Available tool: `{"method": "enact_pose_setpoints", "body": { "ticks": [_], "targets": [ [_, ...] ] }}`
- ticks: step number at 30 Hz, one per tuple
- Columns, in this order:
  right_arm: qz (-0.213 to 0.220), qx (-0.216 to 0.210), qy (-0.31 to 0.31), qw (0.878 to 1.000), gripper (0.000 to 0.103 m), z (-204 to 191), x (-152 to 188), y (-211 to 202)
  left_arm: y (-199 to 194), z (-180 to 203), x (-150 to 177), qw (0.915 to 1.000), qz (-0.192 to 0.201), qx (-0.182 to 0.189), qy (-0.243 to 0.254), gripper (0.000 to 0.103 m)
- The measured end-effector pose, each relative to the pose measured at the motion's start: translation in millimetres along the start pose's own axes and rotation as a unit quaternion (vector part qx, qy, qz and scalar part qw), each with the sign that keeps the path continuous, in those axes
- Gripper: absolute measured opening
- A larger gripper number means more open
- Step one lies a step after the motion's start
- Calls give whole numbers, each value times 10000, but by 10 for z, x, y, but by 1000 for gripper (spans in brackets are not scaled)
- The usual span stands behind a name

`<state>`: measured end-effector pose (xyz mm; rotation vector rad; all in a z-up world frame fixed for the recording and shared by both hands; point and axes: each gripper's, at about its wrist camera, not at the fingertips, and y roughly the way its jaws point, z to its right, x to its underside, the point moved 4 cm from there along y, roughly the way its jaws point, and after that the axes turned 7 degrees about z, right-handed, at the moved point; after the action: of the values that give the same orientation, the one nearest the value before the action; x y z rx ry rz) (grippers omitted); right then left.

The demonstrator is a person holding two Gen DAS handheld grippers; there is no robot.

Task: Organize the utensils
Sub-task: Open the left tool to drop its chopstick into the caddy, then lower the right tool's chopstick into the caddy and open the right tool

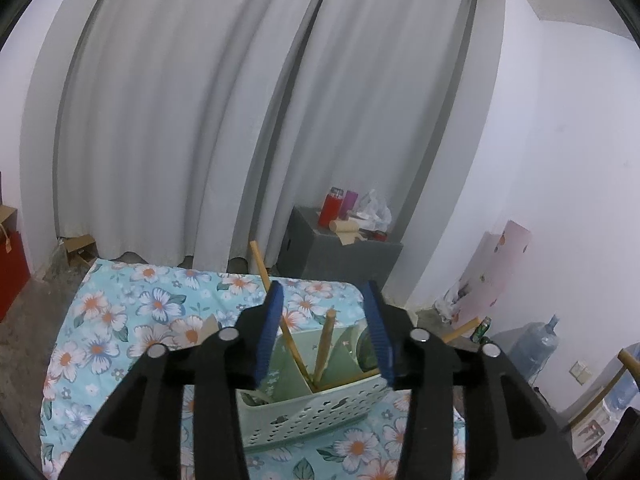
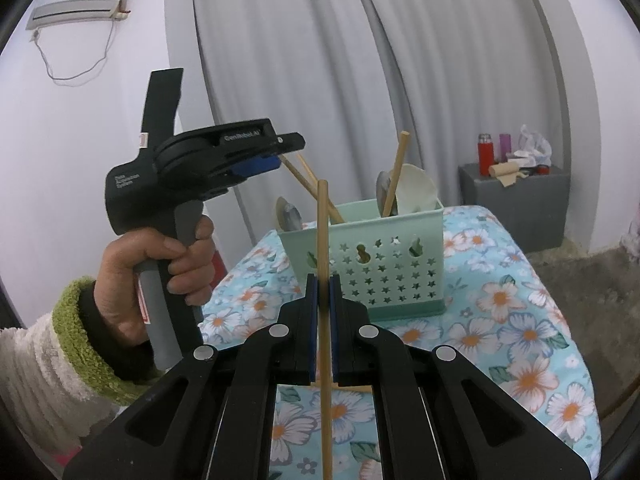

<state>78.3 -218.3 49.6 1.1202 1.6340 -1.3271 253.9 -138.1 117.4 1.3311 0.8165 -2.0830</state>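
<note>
Two hand-held grippers work over a tabletop (image 2: 520, 320) spread with a blue floral cloth, before grey curtains (image 1: 192, 120) and white walls. The right hand-held gripper (image 2: 323, 284) is clamped on an upright chopstick (image 2: 322, 240), just in front of a green caddy (image 2: 384, 264) holding spoons and more chopsticks. The left hand-held gripper (image 1: 326, 320) hangs wide open and empty above the caddy. A grey cabinet (image 1: 340, 256) with bottles stands behind; an air conditioner (image 2: 76, 6) hangs high on the wall.
</note>
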Motion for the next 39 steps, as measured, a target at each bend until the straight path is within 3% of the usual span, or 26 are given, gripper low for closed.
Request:
{"method": "enact_pose_setpoints", "body": {
  "ticks": [6,15,28,39],
  "targets": [
    [0,-3,2,10000,4,-8,-2,5,-261,26,-92,9996,277,42,-37,66],
    [16,-12,-33,10000,4,-44,-14,-4,-781,-204,89,9993,235,-233,-199,80],
    [43,-171,-5,9998,4,-144,-157,66,-1414,-727,699,9937,-79,-725,-852,82],
    [886,-320,-252,9952,4,-106,-971,264,-1709,-1020,776,9863,51,-1053,-1266,82]
  ]
}}
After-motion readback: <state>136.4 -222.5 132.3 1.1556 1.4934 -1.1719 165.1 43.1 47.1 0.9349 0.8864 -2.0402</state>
